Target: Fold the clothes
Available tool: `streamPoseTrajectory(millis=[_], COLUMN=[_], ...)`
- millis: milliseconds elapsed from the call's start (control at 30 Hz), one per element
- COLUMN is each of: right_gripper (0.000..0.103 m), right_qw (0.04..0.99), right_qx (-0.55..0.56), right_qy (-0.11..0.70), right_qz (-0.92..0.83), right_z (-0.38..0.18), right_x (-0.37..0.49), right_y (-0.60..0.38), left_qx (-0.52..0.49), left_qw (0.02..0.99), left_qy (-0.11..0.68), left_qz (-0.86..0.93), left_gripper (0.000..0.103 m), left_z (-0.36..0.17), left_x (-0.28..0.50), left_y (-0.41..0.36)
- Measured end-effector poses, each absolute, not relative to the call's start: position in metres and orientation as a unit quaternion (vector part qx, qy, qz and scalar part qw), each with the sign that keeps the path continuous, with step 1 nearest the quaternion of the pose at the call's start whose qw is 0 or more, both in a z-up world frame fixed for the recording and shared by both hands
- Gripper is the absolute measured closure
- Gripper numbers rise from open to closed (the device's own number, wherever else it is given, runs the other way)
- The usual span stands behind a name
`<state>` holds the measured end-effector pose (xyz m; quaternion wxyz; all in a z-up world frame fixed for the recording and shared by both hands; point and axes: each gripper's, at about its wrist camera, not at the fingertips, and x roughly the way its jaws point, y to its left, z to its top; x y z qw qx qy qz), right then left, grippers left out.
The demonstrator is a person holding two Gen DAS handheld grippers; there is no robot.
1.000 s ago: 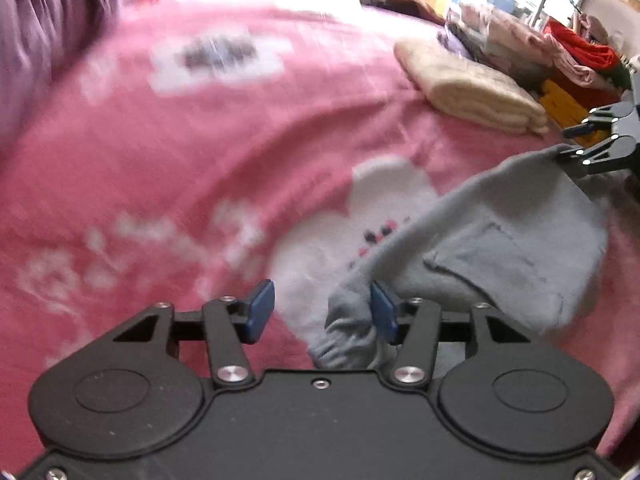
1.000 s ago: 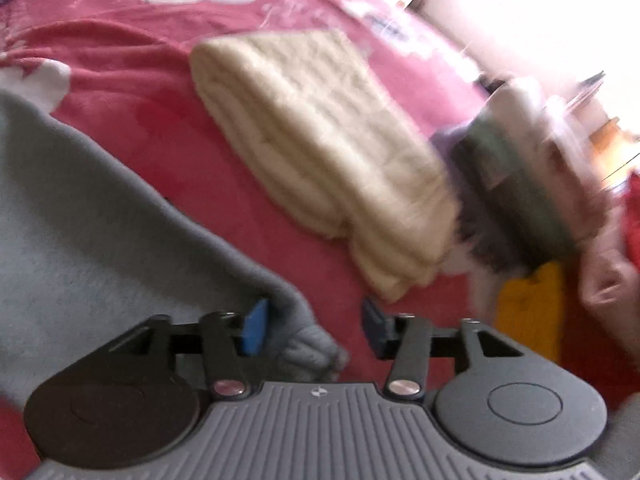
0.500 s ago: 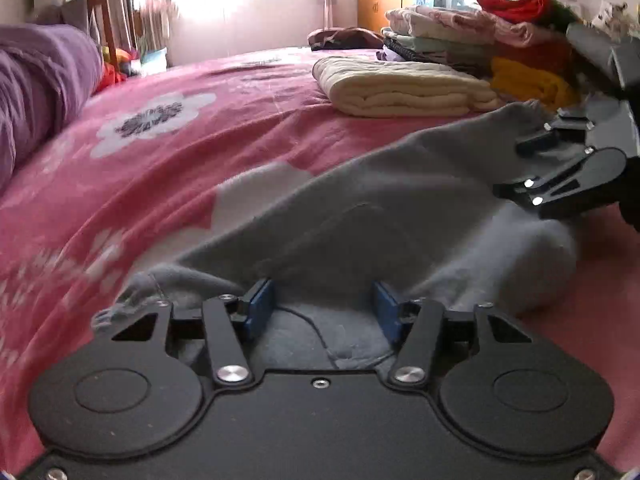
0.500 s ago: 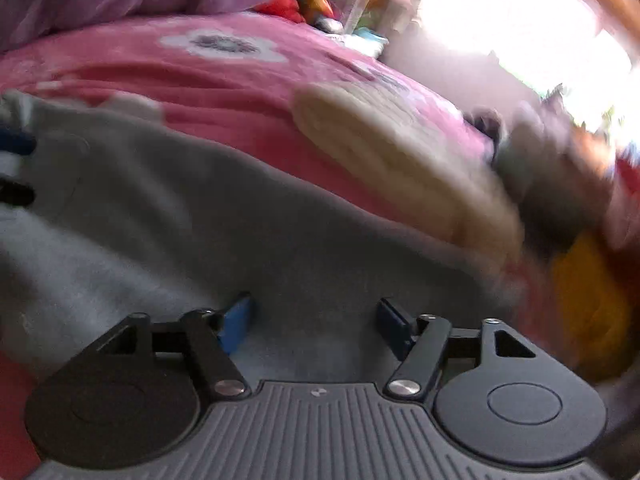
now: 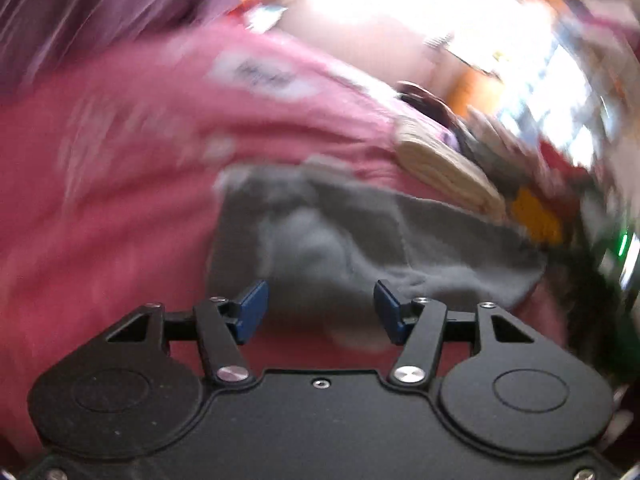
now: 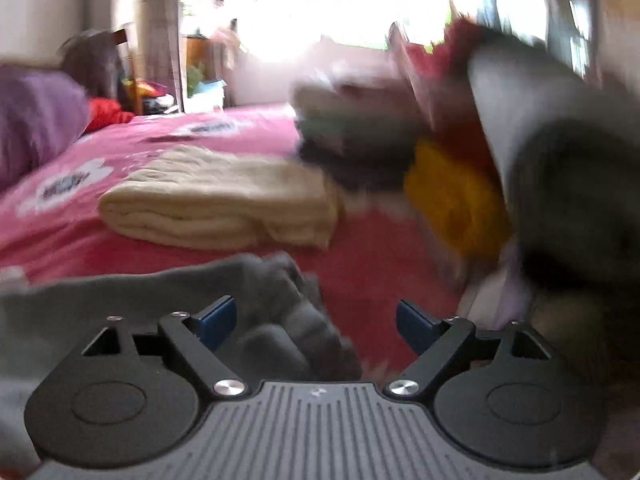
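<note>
My left tool and right tool both gape, holding nothing. The grey garment lies bunched on the bed. Grabbing only the top layer could drag it crooked against the cream stack.

A soft, matt grey garment of fleecy knit cloth lies rumpled on a pink bedspread, a matt woven cloth printed with white flowers. A cream towel looks thick and nubbly. A purple pillow has smooth cloth. The left gripper is matt black plastic with shiny metal screws and blue rubbery pads. The right gripper has a ribbed grey plastic top.
</note>
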<state>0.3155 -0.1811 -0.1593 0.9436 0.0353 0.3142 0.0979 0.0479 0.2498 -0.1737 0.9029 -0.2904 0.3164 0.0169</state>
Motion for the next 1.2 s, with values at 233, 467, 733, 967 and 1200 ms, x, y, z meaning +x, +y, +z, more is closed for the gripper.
streamPoseTrajectory(millis=[233,467,733,967,1200], right_gripper=[0.033,0.062,0.068,0.057,0.037], right_qw=[0.919,0.906,0.857,0.884,0.940], right_qx=[0.120,0.168,0.312,0.218,0.141], right_qy=[0.357,0.368,0.387,0.400,0.299], right_qz=[0.118,0.122,0.137,0.107,0.080], right_z=[-0.190,-0.192,-0.160,-0.185,-0.155], right_x=[0.334,0.325,0.247,0.192,0.165], right_y=[-0.184,-0.193,-0.240,-0.233,-0.232], left_qx=[-0.485,-0.522,-0.484,-0.437,-0.487], left_qw=[0.817,0.811,0.835,0.810,0.807], left_qy=[0.303,0.243,0.257,0.386,0.331], left_qz=[0.067,0.103,0.040,0.053,0.048], left_gripper=[0.034,0.065,0.082,0.054,0.043], left_z=[-0.214,-0.226,-0.152,-0.209,-0.211], left_x=[0.047,0.080,0.057,0.063,0.017], left_y=[0.280,0.286,0.300,0.334,0.324])
